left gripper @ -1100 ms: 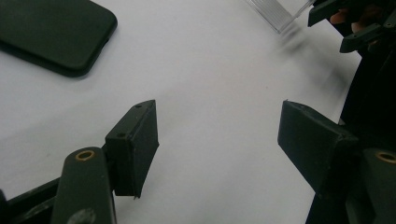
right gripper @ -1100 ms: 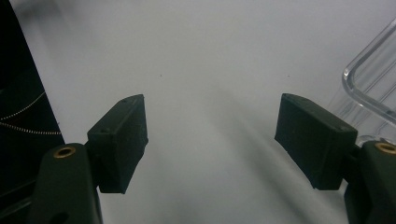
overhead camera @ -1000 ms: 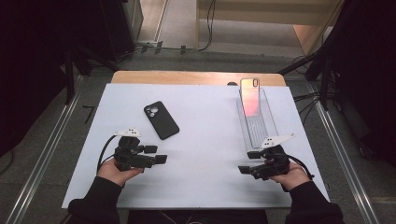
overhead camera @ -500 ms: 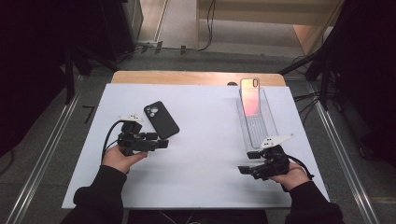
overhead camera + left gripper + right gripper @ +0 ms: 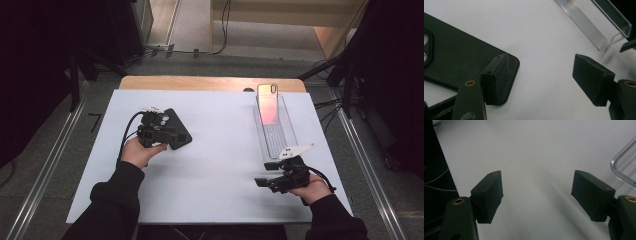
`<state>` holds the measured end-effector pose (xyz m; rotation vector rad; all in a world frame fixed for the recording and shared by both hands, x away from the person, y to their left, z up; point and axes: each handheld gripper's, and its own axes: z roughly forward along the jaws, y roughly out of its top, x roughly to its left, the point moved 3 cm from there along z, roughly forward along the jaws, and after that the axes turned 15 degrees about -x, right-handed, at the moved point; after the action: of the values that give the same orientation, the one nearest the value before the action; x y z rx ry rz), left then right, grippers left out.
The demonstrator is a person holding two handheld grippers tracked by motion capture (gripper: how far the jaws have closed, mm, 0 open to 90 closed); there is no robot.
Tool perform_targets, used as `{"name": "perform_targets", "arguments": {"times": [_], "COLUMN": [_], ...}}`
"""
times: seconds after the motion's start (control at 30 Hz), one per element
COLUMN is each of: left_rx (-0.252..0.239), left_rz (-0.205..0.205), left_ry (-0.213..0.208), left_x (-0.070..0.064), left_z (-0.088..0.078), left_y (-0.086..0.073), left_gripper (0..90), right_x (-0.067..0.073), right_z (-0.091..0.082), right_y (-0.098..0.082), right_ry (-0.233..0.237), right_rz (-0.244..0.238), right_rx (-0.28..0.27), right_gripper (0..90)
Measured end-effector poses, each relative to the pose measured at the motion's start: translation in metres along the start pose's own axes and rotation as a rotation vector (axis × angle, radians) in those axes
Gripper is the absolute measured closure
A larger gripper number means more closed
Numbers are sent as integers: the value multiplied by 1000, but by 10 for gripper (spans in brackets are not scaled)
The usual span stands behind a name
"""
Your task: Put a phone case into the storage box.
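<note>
A black phone (image 5: 183, 139) lies back up on the white table top (image 5: 220, 165), left of centre. My left gripper (image 5: 172, 133) hovers at the phone's near corner and is open. In the left gripper view one of its pads (image 5: 499, 75) overlaps the corner of the black phone (image 5: 454, 55), while the other pad stands over bare table, and the left gripper (image 5: 541, 67) holds nothing. A pink-orange phone (image 5: 267, 104) leans in the far end of a clear tray (image 5: 280, 142). My right gripper (image 5: 262, 181) rests open near the front right, just short of the tray, and in its own view the right gripper (image 5: 537, 182) is empty.
The clear tray (image 5: 594, 25) runs lengthwise along the right side, and its near rim (image 5: 624, 170) edges into the right gripper view. A wooden table edge (image 5: 210, 82) borders the back. Dark stands and cables surround the table.
My left hand has moved away from the person and to the right, bringing its open jaws to the black phone's corner. The right hand has stayed put.
</note>
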<state>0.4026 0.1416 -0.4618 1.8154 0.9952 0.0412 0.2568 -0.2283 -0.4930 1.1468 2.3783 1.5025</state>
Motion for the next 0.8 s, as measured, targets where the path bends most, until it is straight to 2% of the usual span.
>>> {"name": "perform_targets", "arguments": {"times": [0.07,0.2,0.4,0.5,0.6,0.7,0.73,0.77,0.8], "left_rx": [-3,-18,-7,19,13,17,23,23,25], "left_rz": [4,-16,14,35,32,33,36,48,64], "left_ry": [0,-18,13,39,44,73,89,109,116], "left_x": [2,7,11,13,15,20,21,21,22], "left_z": [6,16,34,45,53,57,59,59,60], "left_y": [4,10,17,19,20,18,16,15,14], "left_gripper": [299,314,337,342,385,489,578,731,731], "right_x": [0,1,1,1,1,1,1,1,1], "right_z": [0,0,1,1,1,1,1,0,0], "right_y": [0,0,1,1,1,1,0,0,0], "right_ry": [0,4,2,1,-1,-1,-1,-1,-1], "right_rz": [0,-8,-9,-11,-15,-17,-18,-19,-19], "right_rx": [0,-2,-2,-2,-1,-2,-1,-1,-1], "right_gripper": [232,232,232,232,232,232,232,232,232]}}
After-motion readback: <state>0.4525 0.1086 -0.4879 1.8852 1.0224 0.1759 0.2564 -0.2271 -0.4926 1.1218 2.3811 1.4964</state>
